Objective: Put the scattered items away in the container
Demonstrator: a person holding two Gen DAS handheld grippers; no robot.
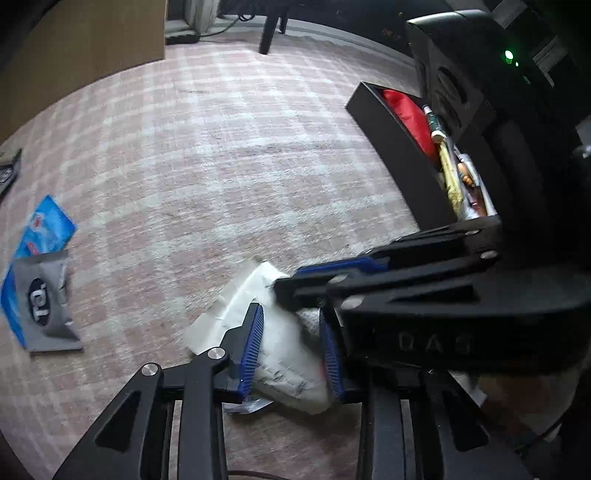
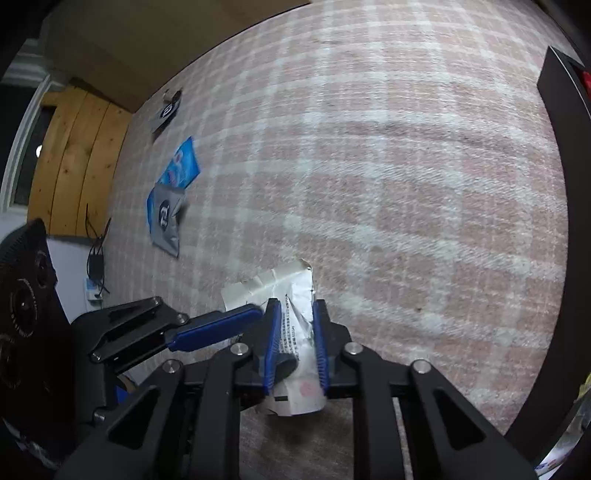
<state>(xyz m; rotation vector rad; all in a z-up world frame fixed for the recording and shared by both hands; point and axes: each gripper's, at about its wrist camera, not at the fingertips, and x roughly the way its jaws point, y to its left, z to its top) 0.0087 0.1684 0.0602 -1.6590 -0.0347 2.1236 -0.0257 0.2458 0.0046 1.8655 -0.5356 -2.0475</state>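
A white crumpled packet point(image 1: 284, 350) with printed text is held above the pink plaid carpet. My left gripper point(image 1: 293, 341) is shut on its lower part. My right gripper point(image 2: 295, 343) is shut on the same packet point(image 2: 295, 328), and its fingers point(image 1: 332, 280) cross in from the right in the left wrist view. The left gripper's blue finger point(image 2: 218, 328) reaches in from the left in the right wrist view. The black container point(image 1: 399, 147) stands at the right, holding a red bag point(image 1: 410, 118) and several packets.
A blue packet point(image 1: 46, 229) and a grey packet point(image 1: 46, 299) lie on the carpet at the left; they also show in the right wrist view point(image 2: 179, 168) point(image 2: 166, 218). A dark packet point(image 2: 168, 110) lies farther off. A black chair leg point(image 1: 269, 29) stands at the back.
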